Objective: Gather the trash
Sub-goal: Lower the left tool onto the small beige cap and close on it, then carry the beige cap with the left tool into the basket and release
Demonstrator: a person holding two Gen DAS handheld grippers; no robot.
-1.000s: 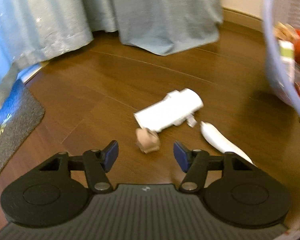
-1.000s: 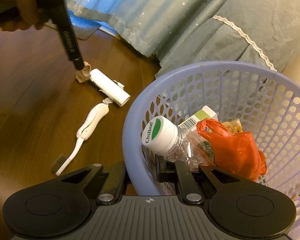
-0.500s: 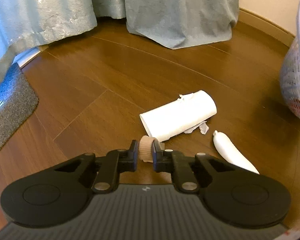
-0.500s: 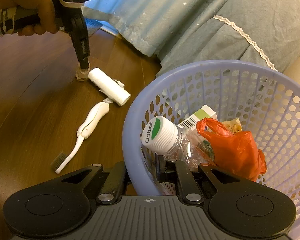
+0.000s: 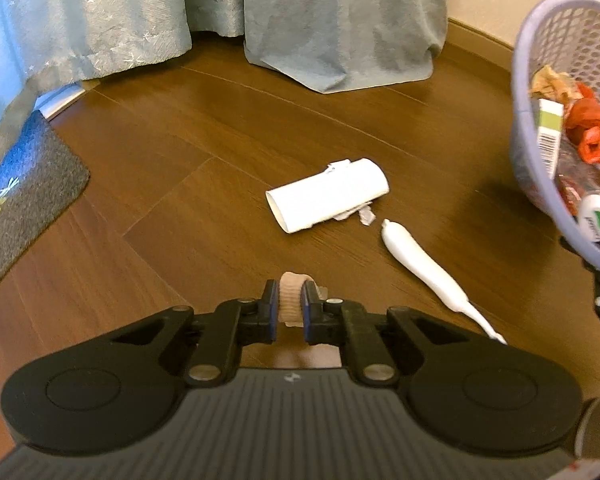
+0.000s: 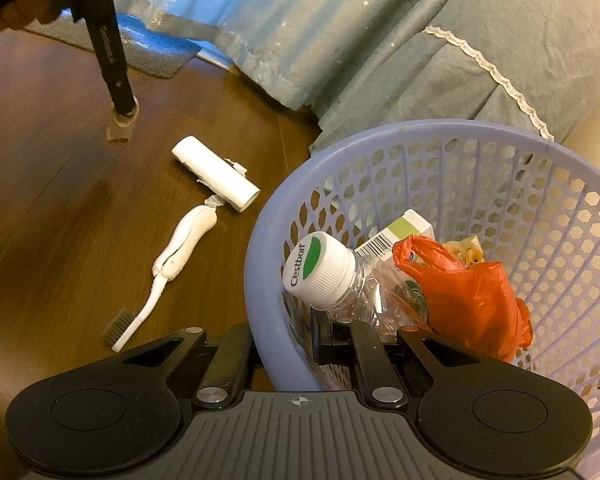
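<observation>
Two grippers are busy here. Close by, the right gripper [image 6: 286, 344] is clamped on the rim of the purple basket [image 6: 260, 280], holding it steady. The left gripper [image 5: 290, 306] is squeezed tight on a small tan wad [image 5: 290, 300], just above the wood floor [image 5: 180, 184]. I think it should go slowly across and let go only over the basket. Farther off lie a white tube [image 5: 326, 194] and a white brush [image 5: 418, 266].
</observation>
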